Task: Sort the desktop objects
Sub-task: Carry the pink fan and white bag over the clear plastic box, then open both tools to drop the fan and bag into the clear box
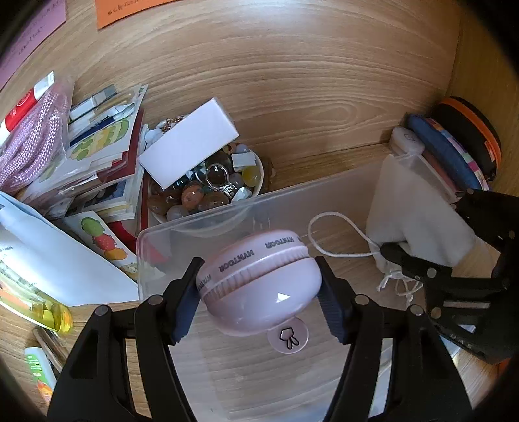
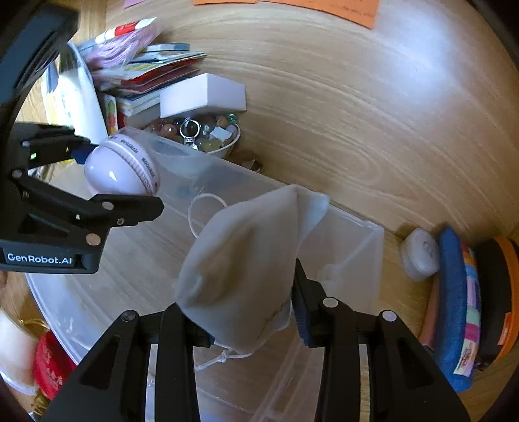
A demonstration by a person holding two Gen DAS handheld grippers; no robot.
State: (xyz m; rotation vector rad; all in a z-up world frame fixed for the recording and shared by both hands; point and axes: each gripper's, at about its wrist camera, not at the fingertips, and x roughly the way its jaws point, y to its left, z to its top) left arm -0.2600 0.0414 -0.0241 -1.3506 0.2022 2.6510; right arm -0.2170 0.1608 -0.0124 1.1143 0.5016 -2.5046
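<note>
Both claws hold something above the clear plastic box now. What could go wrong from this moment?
1. The pink round case is smooth and curved, pinched only at its sides by the left claw; it may slip out.
2. The white drawstring pouch is soft, and its cord hangs loose; the cord might catch on the wall of the clear box.
3. The right claw works close to the left one, so they may bump.

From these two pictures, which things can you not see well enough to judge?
- White pouch, right wrist view: its contents are hidden by the cloth.
- Clear bin, both views: near edge is cut off by the picture's bottom and covered by the fingers.
- Orange paper, left wrist view: writing too small, cut by the top edge.
- Bowl of stones, left wrist view: partly covered by the white box.
</note>
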